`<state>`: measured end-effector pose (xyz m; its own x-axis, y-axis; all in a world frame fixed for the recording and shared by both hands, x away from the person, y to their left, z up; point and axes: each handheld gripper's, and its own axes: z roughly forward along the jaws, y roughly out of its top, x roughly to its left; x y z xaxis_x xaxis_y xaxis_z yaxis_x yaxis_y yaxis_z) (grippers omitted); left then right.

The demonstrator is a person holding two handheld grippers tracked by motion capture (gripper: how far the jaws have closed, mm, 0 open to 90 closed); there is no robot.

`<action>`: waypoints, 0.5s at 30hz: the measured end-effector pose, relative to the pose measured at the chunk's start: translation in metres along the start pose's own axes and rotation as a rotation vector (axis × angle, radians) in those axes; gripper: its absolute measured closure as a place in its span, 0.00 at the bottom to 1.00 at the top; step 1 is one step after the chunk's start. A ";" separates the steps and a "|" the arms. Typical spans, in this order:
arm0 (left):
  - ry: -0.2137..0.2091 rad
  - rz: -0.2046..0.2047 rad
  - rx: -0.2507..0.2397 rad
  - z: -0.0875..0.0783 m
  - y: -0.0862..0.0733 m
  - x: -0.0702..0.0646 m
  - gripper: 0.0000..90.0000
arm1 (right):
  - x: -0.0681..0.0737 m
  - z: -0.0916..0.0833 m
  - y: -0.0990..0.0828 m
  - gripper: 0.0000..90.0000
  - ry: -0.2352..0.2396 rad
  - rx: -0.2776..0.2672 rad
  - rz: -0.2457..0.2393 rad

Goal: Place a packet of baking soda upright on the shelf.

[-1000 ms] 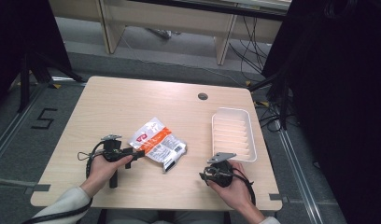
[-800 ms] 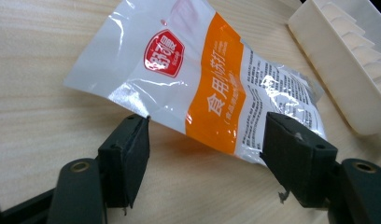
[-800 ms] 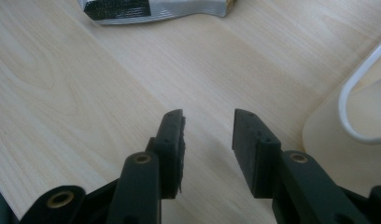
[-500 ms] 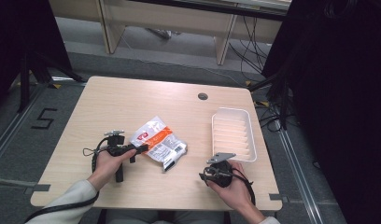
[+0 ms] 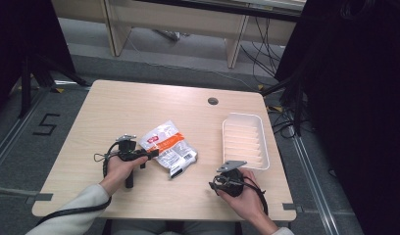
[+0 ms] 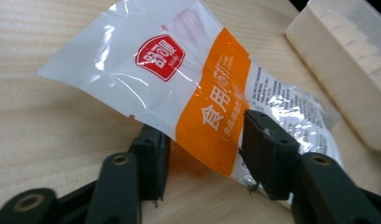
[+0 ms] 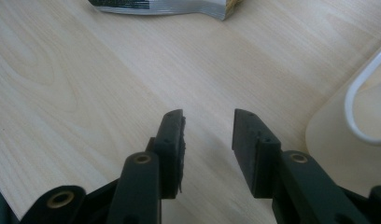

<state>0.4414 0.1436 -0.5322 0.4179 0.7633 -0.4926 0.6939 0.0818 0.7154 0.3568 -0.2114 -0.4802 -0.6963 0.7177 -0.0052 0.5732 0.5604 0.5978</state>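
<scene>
The left gripper [image 6: 205,149] has just been closing around the snack packet's [image 6: 179,88] orange edge, not yet pinching; squeeze squarely. The right gripper [image 7: 207,140] waits half-spread, holding nothing.

A pale wooden table [image 5: 139,105] with a small round hole near its far edge. A white and orange food packet [image 5: 168,148] lies mid-table; a white ribbed tray [image 5: 244,139] rests at right.

The high view looks forward and down on the whole counter [image 5: 139,107] from above the person's side. The left gripper view sits low and close, facing the packet [image 6: 179,88] and tray [image 6: 347,60]. The right gripper view skims the counter, sharing that packet's edge [image 7: 170,7].
</scene>
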 end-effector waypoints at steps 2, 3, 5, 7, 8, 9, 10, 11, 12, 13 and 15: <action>0.008 0.013 -0.011 0.003 0.000 -0.003 0.62 | 0.000 -0.001 0.000 0.71 0.005 0.010 -0.004; 0.013 0.019 -0.004 0.004 0.001 -0.004 0.63 | 0.001 -0.001 0.001 0.71 0.007 0.024 0.014; 0.026 0.035 0.000 0.006 0.002 -0.007 0.66 | 0.001 -0.002 0.001 0.71 0.008 0.026 0.013; 0.024 0.043 0.004 0.007 0.002 -0.007 0.69 | 0.001 -0.002 0.001 0.71 0.008 0.022 0.012; 0.027 0.047 0.005 0.007 0.002 -0.007 0.69 | 0.001 -0.002 0.001 0.71 0.008 0.022 0.012; 0.022 0.046 0.001 0.007 0.002 -0.007 0.70 | 0.001 -0.002 0.001 0.71 0.007 0.022 0.012; 0.016 0.055 0.002 0.005 0.003 -0.007 0.75 | 0.001 -0.002 0.001 0.71 0.008 0.023 0.010; 0.016 0.055 0.002 0.005 0.003 -0.007 0.76 | 0.001 -0.002 0.001 0.71 0.008 0.023 0.010; 0.014 0.063 0.001 0.005 0.004 -0.008 0.78 | 0.001 -0.001 0.001 0.71 0.007 0.024 0.008; 0.013 0.062 -0.001 0.004 0.004 -0.008 0.79 | 0.001 -0.001 0.001 0.71 0.008 0.024 0.008; 0.003 0.057 -0.007 0.005 0.005 -0.008 0.82 | 0.001 -0.001 0.001 0.71 0.009 0.024 0.006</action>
<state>0.4439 0.1347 -0.5272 0.4547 0.7688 -0.4497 0.6652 0.0426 0.7454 0.3557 -0.2104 -0.4784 -0.6963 0.7177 0.0058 0.5878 0.5656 0.5785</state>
